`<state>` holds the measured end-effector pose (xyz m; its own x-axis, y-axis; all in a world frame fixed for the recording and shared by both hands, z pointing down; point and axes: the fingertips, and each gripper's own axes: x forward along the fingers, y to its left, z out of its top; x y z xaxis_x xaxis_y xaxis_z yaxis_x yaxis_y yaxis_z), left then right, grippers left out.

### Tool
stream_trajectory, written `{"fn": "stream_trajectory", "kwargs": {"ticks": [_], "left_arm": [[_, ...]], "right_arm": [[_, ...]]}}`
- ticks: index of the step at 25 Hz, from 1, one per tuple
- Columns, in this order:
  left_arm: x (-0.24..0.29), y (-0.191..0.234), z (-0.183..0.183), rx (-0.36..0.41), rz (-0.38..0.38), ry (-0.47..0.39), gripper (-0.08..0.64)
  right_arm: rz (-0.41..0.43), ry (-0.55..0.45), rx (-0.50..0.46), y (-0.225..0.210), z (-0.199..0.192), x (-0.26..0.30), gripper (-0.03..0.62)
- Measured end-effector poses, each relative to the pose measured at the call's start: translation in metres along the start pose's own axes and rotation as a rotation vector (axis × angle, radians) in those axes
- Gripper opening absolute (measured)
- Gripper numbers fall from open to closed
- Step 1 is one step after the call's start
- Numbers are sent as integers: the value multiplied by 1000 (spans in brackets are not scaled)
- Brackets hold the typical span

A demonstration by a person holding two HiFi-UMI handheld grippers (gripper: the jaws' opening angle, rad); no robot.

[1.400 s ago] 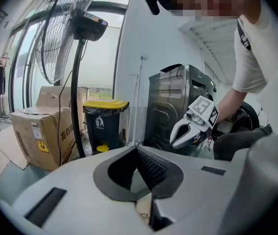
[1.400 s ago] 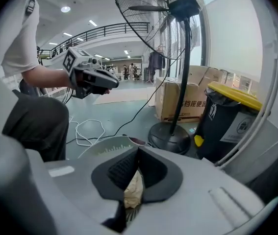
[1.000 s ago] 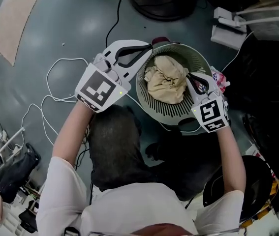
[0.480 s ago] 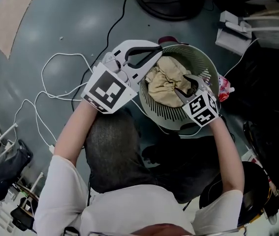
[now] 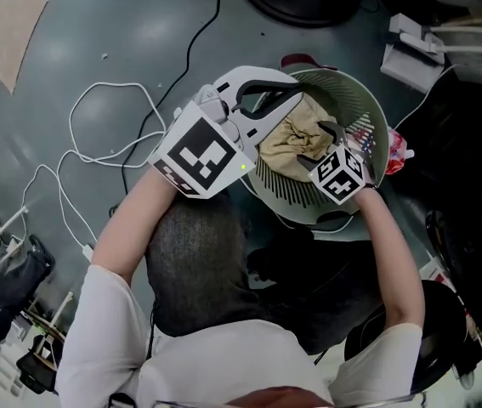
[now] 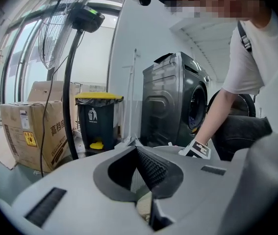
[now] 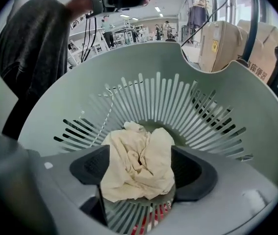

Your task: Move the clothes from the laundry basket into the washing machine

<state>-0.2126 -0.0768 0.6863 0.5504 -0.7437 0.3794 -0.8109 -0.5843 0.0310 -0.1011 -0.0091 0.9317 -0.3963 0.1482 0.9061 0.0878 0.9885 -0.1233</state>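
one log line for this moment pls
phase: pre-grasp | right gripper: open, jaws just opened wider, straddling cream cloth in laundry basket, no grip yet | left gripper: shut, by basket rim

Basket mouth is staying mostly open from above

The left gripper (image 5: 285,100) is overhanging the left rim of the laundry basket (image 5: 375,117), leaving free room above the crumpled cream cloth (image 5: 292,138). White cables (image 5: 96,117) are looping across the floor alongside. A fan stand (image 6: 70,97) is standing left of the washing machine (image 6: 173,102).
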Motion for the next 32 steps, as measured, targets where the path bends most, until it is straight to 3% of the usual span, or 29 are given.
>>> {"fn": "stream_trajectory", "kwargs": {"ticks": [10, 16, 24, 32], "left_arm": [[1, -14, -2, 15, -55, 0, 6], [4, -10, -2, 6, -28, 3, 6], [17, -24, -5, 23, -109, 4, 6], [18, -24, -10, 11, -111, 3, 6]], "right_arm": [[52, 54, 64, 0, -18, 33, 490], [33, 99, -23, -2, -26, 45, 521], [71, 127, -37, 12, -39, 69, 586], [27, 172, -153, 20, -42, 105, 607]]}}
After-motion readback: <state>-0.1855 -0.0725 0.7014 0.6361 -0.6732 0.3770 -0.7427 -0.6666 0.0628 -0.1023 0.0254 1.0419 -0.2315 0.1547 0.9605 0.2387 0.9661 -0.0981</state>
